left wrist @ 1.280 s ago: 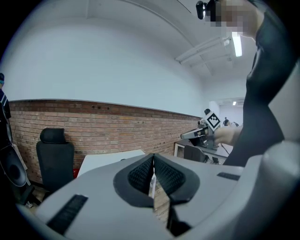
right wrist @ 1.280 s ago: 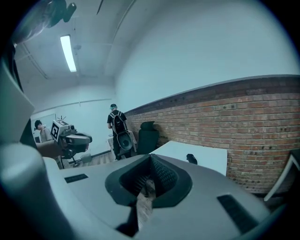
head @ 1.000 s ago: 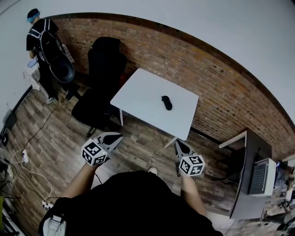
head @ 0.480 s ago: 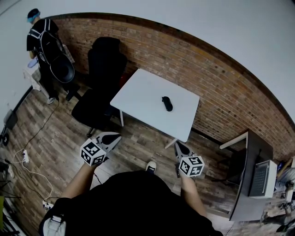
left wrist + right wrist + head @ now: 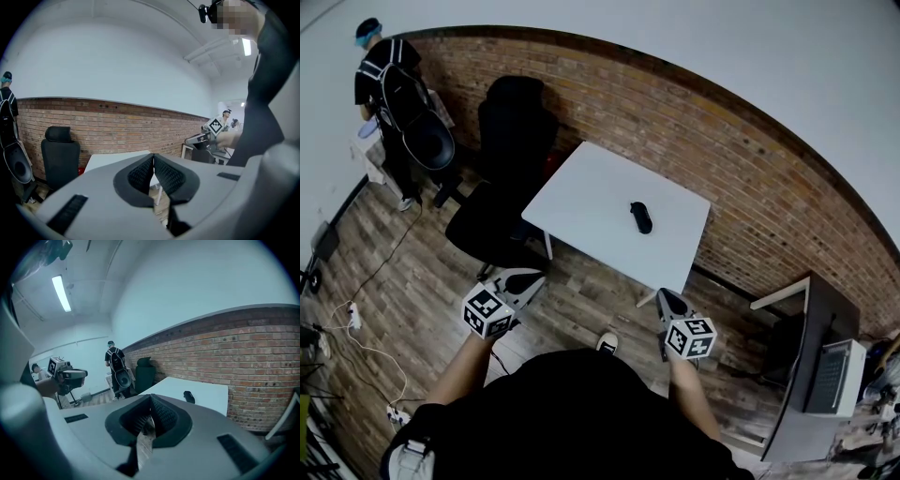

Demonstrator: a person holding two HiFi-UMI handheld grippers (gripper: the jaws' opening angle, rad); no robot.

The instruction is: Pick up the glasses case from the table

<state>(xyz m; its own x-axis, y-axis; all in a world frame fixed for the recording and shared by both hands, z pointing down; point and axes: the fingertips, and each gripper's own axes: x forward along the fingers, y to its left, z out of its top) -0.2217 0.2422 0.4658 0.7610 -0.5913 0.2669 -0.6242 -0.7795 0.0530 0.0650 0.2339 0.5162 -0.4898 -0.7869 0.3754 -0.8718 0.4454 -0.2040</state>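
Glasses case (image 5: 641, 217), black oblong | untouched on white worktop (image 5: 591, 183) | left hand-held gripper (image 5: 528, 279), right hand-held gripper (image 5: 667, 299) pressed together, empty | likely idle: case well apart

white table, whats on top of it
Only a black glasses case lies on the white table. The patch of tabletop under it is hidden.

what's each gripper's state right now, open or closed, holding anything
left grey two-jaw gripper: closed, holding nothing
right grey two-jaw gripper: closed, holding nothing
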